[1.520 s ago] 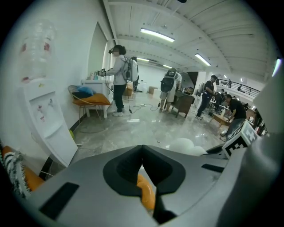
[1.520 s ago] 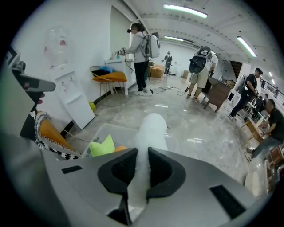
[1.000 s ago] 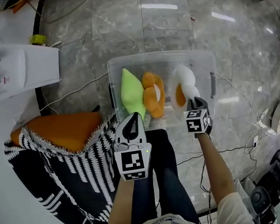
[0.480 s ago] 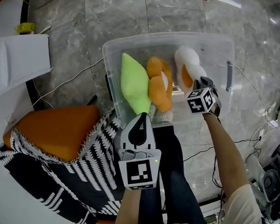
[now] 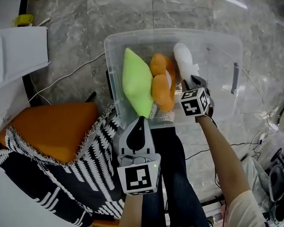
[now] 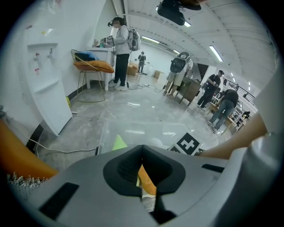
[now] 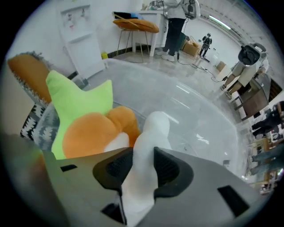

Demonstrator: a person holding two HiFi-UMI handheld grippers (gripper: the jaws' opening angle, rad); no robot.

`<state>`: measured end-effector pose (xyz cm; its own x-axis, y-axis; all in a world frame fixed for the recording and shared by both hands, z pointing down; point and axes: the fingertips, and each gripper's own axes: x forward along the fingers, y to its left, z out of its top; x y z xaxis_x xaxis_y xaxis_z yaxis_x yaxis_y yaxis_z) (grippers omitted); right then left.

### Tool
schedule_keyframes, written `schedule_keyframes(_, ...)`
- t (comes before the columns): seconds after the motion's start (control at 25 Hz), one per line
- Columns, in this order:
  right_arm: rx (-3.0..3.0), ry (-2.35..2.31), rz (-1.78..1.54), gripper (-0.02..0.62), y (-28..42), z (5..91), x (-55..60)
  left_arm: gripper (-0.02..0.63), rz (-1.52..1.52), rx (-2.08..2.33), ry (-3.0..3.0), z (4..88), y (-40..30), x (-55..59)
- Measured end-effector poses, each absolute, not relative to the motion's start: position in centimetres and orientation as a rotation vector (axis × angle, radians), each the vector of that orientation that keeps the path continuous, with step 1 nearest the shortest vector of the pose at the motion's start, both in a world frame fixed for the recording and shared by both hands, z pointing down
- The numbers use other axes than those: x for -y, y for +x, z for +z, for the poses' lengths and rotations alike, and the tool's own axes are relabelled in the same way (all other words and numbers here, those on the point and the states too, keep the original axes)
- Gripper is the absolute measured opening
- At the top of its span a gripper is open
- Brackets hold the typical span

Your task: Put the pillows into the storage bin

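Note:
A clear storage bin (image 5: pixel 128 38) stands on the marble floor. Inside it lie a green pillow (image 5: pixel 136 82) and, against it, an orange pillow (image 5: pixel 162 86). A white pillow (image 5: pixel 183 58) stands on end beside the orange one. My right gripper (image 5: pixel 190 80) points steeply down into the bin. Its jaws have just been opening, with the white pillow (image 7: pixel 153 128) still between them and pinched by the pads (image 7: pixel 167 168). My left gripper (image 5: pixel 141 121) hangs shut and empty over my lap, short of the bin's near wall. Its closed jaws (image 6: pixel 142 153) aim at the bin.
An orange cushion (image 5: pixel 52 127) rests on a black-and-white patterned cloth (image 5: pixel 65 186) at the left. A white appliance (image 5: pixel 15 51) stands at the upper left and cables (image 5: pixel 69 76) run across the floor. My dark-trousered legs (image 5: pixel 169 180) are below the bin. Several people stand far back (image 6: pixel 122 44).
My right gripper has sunk into the bin with the white pillow, which now leans by the orange pillow. My left gripper has also come lower.

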<state>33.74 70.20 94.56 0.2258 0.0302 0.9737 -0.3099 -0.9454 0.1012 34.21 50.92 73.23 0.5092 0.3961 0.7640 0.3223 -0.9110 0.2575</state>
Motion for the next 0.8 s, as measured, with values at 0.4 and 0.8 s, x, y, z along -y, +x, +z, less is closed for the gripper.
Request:
schedule_keyframes(0.4,0.401,2.695,1.585,0.314,36.3,83.7,-61.9,0.014,1.351,-0.628,2.743,69.1,36.3,-48.5)
schedule_keyframes(0.8,0.126,3.068,1.018,0.213,38.2,56.1,-64.6,0.014,1.081,-0.637,2.89,54.3,40.0,-47.3)
